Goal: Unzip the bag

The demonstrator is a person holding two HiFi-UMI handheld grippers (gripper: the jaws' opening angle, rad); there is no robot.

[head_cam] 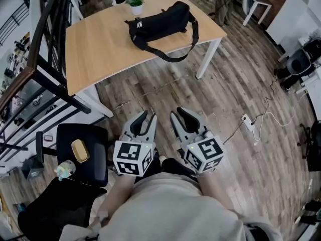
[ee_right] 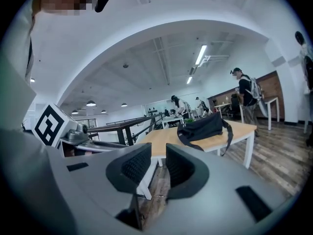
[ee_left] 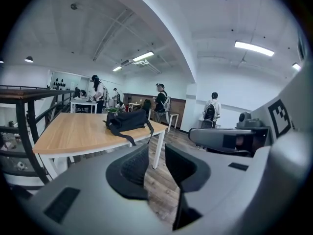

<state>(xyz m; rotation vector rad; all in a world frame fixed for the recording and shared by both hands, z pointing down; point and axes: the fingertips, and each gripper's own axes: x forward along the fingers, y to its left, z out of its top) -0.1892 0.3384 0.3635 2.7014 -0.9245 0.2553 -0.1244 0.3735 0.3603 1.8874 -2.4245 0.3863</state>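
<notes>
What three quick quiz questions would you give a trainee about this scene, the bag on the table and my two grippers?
1. True or false: the black fabric bag with a long strap lies on the light wooden table.
2. What stands on the table close to the bag? A) a small green plant in a white pot B) a red kettle C) a stack of books
3. Which holds something, the left gripper or the right gripper?

Key: 1 true. 2 A. 3 neither; both have their jaws apart with nothing between them, well short of the table.
</notes>
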